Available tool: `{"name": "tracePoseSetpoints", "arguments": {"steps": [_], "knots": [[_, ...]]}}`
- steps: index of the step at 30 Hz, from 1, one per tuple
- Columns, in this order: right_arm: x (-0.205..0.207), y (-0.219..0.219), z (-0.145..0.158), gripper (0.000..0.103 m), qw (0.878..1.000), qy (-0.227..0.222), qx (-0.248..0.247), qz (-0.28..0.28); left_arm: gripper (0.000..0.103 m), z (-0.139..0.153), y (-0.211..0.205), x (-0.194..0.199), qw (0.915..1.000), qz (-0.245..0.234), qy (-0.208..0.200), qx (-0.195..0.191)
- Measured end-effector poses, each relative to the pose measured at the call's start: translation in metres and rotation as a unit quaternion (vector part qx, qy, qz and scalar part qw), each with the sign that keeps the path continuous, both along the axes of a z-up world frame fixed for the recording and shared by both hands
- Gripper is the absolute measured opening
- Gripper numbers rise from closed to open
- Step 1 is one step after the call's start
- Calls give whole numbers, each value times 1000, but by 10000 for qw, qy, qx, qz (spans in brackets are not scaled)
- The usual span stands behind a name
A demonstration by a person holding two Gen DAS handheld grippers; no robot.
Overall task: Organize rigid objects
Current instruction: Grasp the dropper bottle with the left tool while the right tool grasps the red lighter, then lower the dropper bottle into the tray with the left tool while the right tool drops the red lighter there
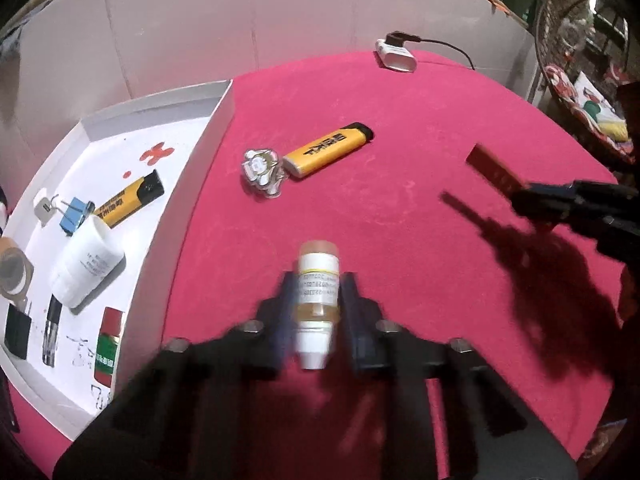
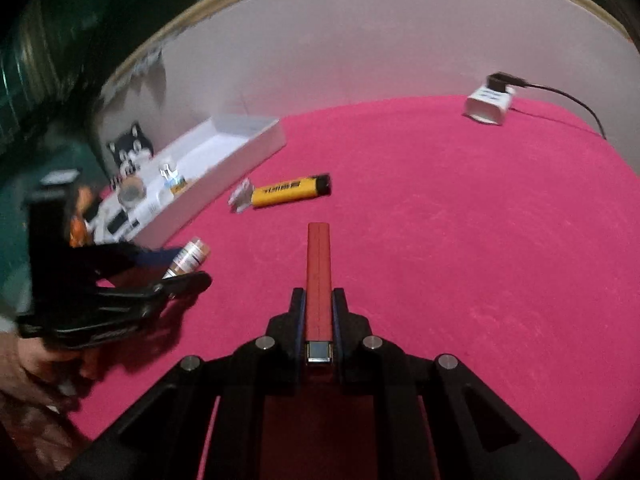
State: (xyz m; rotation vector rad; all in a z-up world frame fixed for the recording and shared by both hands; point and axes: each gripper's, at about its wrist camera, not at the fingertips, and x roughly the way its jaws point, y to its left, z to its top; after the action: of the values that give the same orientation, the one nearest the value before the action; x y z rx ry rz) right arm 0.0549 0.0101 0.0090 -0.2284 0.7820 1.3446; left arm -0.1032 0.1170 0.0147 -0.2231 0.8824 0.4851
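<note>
My left gripper (image 1: 318, 280) is shut on a small white vial (image 1: 319, 280) with an orange cap, held over the pink table; it also shows in the right wrist view (image 2: 188, 260). My right gripper (image 2: 319, 292) is shut on a flat red lighter (image 2: 319, 276), which also shows in the left wrist view (image 1: 494, 170). A yellow lighter (image 1: 330, 149) and a clear flower charm (image 1: 262, 169) lie on the cloth. The white tray (image 1: 188, 184) at the left holds another yellow lighter (image 1: 130, 198), a white jar (image 1: 86, 266), a blue binder clip (image 1: 74, 214) and other small items.
A white charger (image 1: 396, 54) with a black cable sits at the table's far edge, before a white wall. A wire basket (image 1: 580, 80) stands off the table to the right. The pink cloth (image 2: 480, 240) spreads between tray and charger.
</note>
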Motion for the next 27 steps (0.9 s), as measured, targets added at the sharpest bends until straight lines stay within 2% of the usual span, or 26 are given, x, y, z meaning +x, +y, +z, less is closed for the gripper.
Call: {"name": "tracePoseSetpoints", "arguments": {"steps": [4, 10, 16, 22, 27], "knots": [[-7, -8, 20, 10, 9994, -43, 333, 2, 19, 5, -4, -7, 9998, 0, -177, -30], [-25, -11, 52, 10, 9962, -158, 852, 112, 20, 51, -13, -29, 9961, 83, -779, 411], [-38, -8, 75, 10, 9911, -222, 1291, 239, 20, 98, -2, -58, 9869, 452, -1232, 939], [-51, 14, 93, 10, 9868, -299, 1500, 539, 19, 127, 23, -90, 9764, 922, -1574, 1156], [-70, 37, 104, 10, 9831, -381, 1607, 784, 20, 138, 37, -108, 9705, 1197, -1692, 1229]]}}
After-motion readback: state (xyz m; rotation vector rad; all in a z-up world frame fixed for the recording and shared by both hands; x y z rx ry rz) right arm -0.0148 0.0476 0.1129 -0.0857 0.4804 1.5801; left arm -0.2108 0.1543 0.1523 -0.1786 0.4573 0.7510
